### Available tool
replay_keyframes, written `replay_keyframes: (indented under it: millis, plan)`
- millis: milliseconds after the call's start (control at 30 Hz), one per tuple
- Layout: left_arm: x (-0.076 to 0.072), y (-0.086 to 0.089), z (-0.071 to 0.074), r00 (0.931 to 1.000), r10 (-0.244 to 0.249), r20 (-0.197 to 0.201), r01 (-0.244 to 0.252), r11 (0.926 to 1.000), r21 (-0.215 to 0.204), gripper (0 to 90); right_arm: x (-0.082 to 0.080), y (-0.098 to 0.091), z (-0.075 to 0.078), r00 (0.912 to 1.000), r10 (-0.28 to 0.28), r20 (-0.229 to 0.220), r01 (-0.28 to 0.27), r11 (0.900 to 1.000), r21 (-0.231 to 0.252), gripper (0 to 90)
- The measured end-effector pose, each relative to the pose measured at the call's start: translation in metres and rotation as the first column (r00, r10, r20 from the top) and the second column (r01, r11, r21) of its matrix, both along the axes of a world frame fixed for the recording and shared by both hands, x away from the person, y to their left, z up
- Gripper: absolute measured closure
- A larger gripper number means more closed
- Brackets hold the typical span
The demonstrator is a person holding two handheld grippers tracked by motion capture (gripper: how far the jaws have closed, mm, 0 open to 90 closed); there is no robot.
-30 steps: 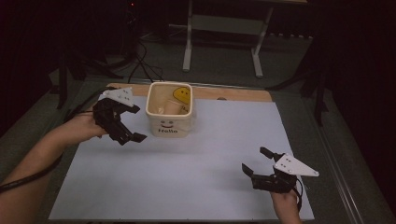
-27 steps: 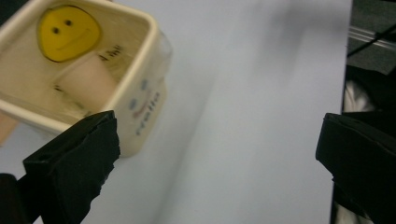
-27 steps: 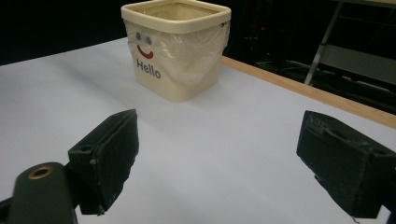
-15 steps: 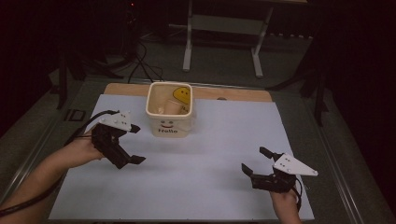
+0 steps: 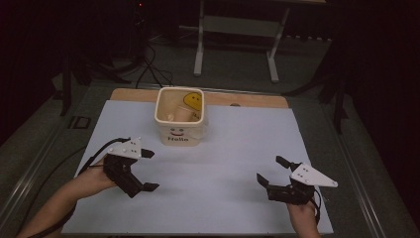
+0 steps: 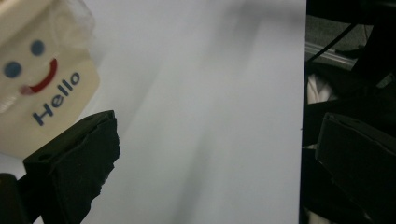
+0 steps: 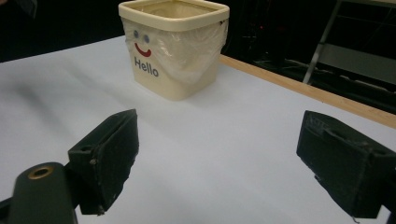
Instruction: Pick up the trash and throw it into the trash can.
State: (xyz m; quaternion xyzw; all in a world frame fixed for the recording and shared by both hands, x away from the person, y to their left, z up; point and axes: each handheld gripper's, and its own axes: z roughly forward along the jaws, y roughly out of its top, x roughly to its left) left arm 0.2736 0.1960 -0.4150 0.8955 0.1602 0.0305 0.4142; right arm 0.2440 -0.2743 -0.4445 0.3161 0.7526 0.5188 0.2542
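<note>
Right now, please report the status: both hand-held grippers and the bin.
Left hand-held gripper open, empty. Right hand-held gripper open, empty. Cream bin upright at the mat's far side, untouched. Nothing between.

White sheet [image 5: 237,163]: flat, covers most of the tabletop, centre of the high view.
Wooden board [image 5: 247,99]: a light-brown strip showing along the sheet's far edge, 12 o'clock.
Grey table surround [image 5: 54,144]: borders the sheet at 9 and 3 o'clock.
Metal stand [image 5: 200,44]: pale, two upright legs joined by a crossbar, on the floor beyond the table, 12 o'clock.
Cables [image 5: 148,64]: dark, trailing over the floor, 11 o'clock.
</note>
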Motion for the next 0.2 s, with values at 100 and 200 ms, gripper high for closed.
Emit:
replay_keyframes:
  millis: [100, 200]
  plan:
    - [0.000, 0.000, -0.003, 1.0000, 0.003, -0.008, -0.003, 1.0000, -0.002, 0.6, 0.000, 0.000, 0.000, 1.0000, 0.001, 0.000, -0.001, 1.0000, -0.002, 12.8]
    - [-0.001, 0.001, -0.014, 0.9997, 0.011, -0.024, -0.011, 0.9997, -0.023, 0.6, 0.000, 0.000, 0.000, 1.0000, 0.001, -0.001, -0.001, 1.0000, -0.003, 12.8]
